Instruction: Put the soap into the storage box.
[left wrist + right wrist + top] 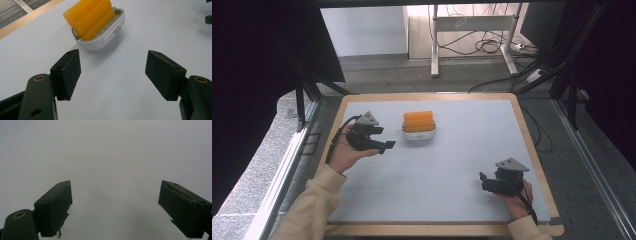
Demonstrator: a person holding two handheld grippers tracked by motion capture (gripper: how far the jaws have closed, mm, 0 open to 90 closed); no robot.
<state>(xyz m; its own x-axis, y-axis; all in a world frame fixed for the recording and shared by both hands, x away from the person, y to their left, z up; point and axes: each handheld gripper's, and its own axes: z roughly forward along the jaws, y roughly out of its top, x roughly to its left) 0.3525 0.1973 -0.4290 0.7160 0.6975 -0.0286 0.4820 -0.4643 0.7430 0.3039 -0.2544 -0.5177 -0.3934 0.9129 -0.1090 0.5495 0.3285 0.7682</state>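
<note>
The table (437, 165) has a pale grey-blue top framed by a light wooden edge (532, 145). One item lies directly on it: a white tray (418, 134), placed toward the far side and left of centre. The tray carries an orange block (418, 121) with a ridged upper face. In the left gripper view, the tray (110, 37) rests flat on the top.

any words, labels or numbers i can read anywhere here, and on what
None can be read. The orange block and its white holder show no print. The left gripper and right gripper are plain black, and the table mat bears no marks.
</note>
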